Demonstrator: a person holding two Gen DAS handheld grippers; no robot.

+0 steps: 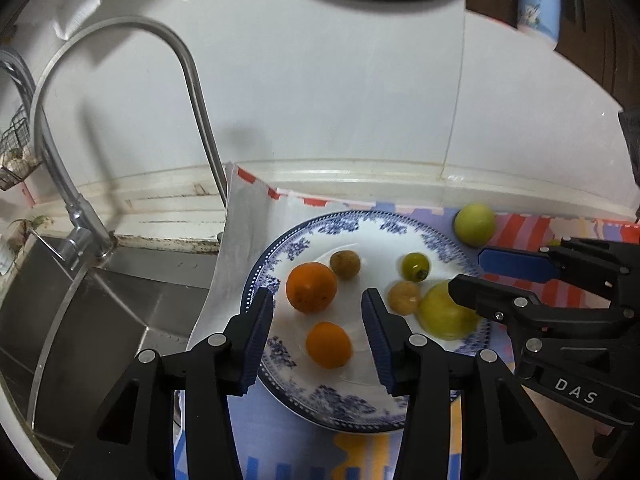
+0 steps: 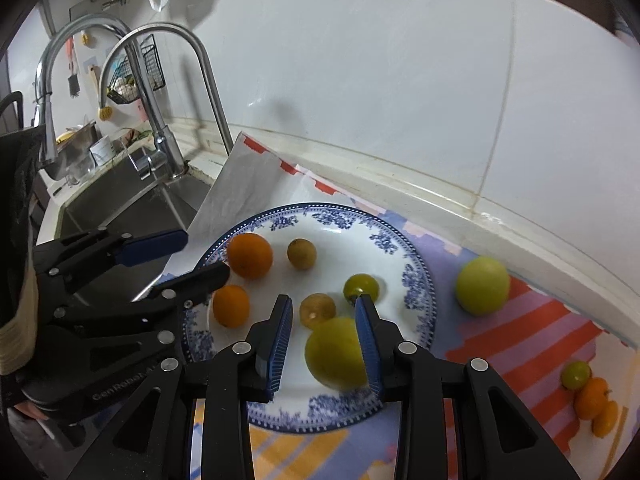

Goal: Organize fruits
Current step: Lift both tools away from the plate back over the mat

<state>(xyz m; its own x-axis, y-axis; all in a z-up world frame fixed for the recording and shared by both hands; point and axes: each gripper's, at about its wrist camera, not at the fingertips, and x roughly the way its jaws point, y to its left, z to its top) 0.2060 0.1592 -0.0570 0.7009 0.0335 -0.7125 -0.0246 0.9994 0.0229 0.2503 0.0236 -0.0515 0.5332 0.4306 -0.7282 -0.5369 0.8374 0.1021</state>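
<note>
Fruits are sitting on a blue-patterned plate point(image 2: 416, 280) that is lying on a striped mat point(image 2: 532, 320) on the desk, beside the sink point(image 1: 120, 300). On the plate I am seeing a bigger orange point(image 2: 249, 255), a smaller orange point(image 2: 231, 306), a brownish round fruit point(image 2: 301, 254) toward the wall, a small green tomato point(image 2: 361, 287), a second brownish fruit point(image 2: 317, 311) and a big yellow-green fruit point(image 2: 334, 354) at the near right part of the plate.

My left gripper point(image 1: 318, 334) is hovering over the left half of the plate with its fingers spread; the smaller orange is lying in the gap between them, and the pads are not touching it. The bigger orange is sitting just beyond the fingertips.

My right gripper point(image 2: 323, 340) is hanging over the yellow-green fruit. Its fingers are standing apart: the right pad is at the edge of the fruit, while the left pad is clear of it with white plate showing between, so nothing is being pinched.

Off the plate, another yellow-green fruit point(image 2: 482, 286) is resting on the mat near the wall, well apart from both grippers. Farther right, near the mat's edge, a small green fruit point(image 2: 576, 375) and two small orange ones point(image 2: 591, 398) are lying together, touching. A curved tap point(image 1: 120, 32) is arching over the sink on the left.
</note>
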